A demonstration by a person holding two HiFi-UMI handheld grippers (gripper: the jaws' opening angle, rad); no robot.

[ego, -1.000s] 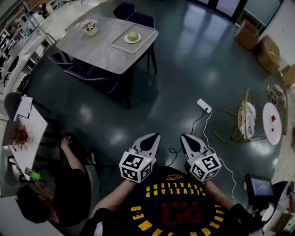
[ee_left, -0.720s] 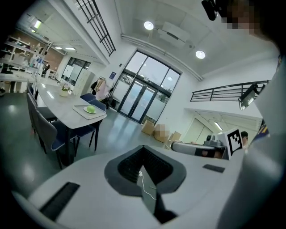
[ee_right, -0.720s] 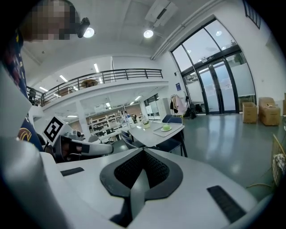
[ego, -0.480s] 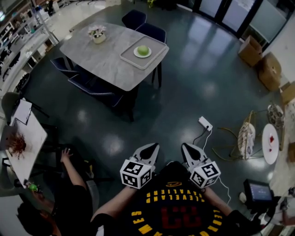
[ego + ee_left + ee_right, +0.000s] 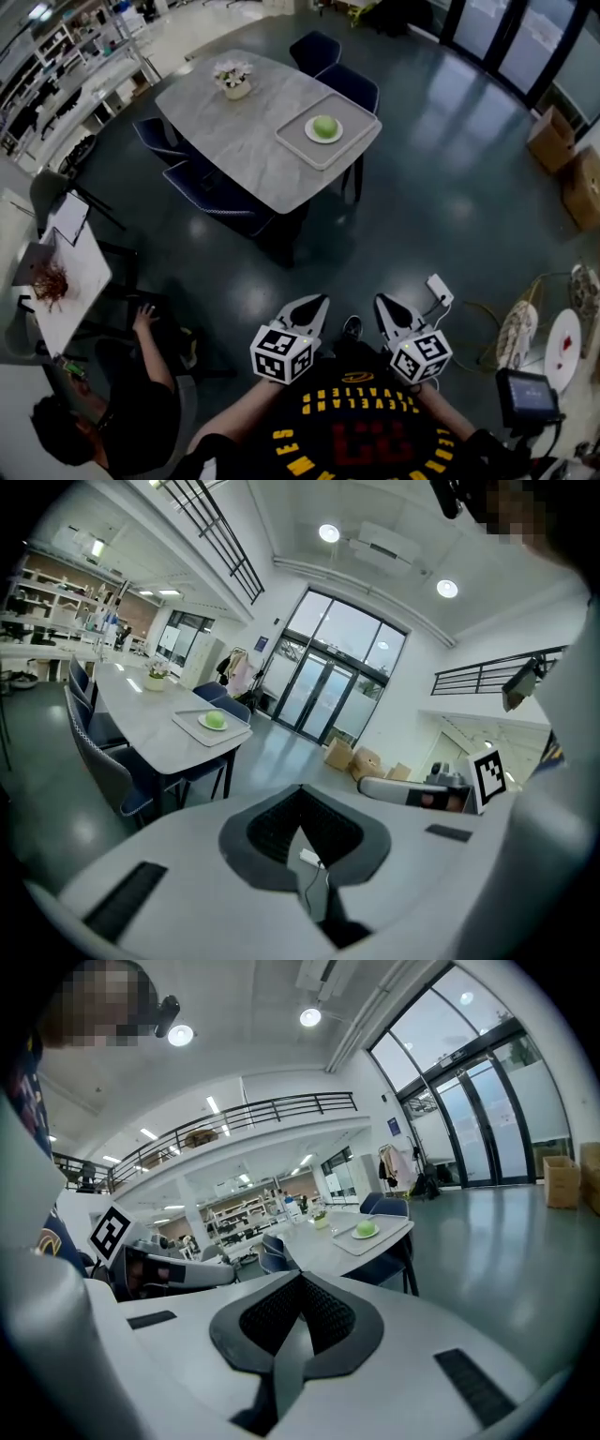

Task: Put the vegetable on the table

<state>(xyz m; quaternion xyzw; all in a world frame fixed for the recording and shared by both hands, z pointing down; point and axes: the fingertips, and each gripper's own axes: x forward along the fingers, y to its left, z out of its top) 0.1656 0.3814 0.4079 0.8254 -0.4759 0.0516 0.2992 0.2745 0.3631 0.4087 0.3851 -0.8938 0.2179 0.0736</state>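
Observation:
A round green vegetable (image 5: 324, 127) lies on a white plate in a grey tray (image 5: 292, 142) at the near right corner of a long grey table (image 5: 234, 141). It also shows far ahead in the left gripper view (image 5: 216, 720) and the right gripper view (image 5: 365, 1228). My left gripper (image 5: 317, 301) and right gripper (image 5: 381, 302) are held side by side close to my chest, over the dark floor, well short of the table. In the left gripper view (image 5: 301, 791) and the right gripper view (image 5: 300, 1277) the jaws meet at their tips, both shut on nothing.
Dark blue chairs (image 5: 202, 183) stand round the table, and a flower pot (image 5: 232, 80) sits at its far end. A person (image 5: 131, 403) sits at lower left by a small white table (image 5: 66, 281). A power strip (image 5: 439, 291) lies on the floor; cardboard boxes (image 5: 551, 141) stand right.
The table with the tray has shifted right and down in the head view and looks nearer. Both grippers stay shut in front of my chest.

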